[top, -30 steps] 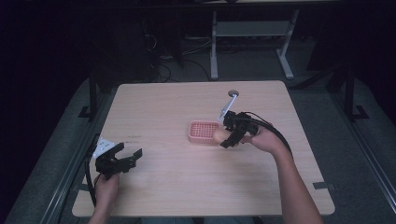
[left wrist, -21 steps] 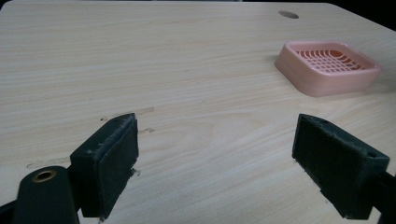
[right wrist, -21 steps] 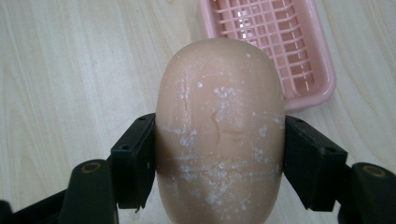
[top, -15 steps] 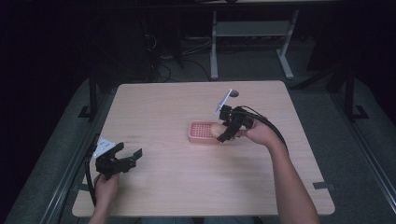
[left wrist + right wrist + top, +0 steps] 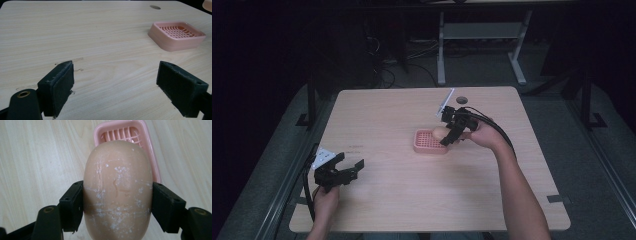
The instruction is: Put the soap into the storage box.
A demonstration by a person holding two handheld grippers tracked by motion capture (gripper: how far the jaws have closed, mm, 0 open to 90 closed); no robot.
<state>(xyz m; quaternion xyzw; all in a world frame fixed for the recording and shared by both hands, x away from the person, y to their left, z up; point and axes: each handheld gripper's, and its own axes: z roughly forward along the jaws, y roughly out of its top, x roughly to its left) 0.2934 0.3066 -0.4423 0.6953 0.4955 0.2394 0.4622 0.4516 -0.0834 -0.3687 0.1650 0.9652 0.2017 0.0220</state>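
A pale peach oval soap bar [image 5: 117, 187] is clamped between the black jaws of my right gripper [image 5: 117, 207]. In the high view that right gripper [image 5: 447, 135] holds the soap bar [image 5: 439, 132] just above the right end of a pink slotted soap dish [image 5: 427, 145] at the table's middle. The soap dish [image 5: 117, 131] lies beyond the bar, partly hidden by it. My left gripper [image 5: 346, 169] rests near the table's front left corner, jaws wide apart and empty; from it the soap dish [image 5: 176, 35] lies far right.
The light wooden table [image 5: 377, 115] has a small round hole [image 5: 462, 100] near its back edge. Dark floor, cables and a white desk frame [image 5: 482, 35] lie behind the table. Bare tabletop stretches between the two grippers.
My right gripper has carried the soap bar leftward over the pink dish and tilted downward. The left gripper has stayed put.
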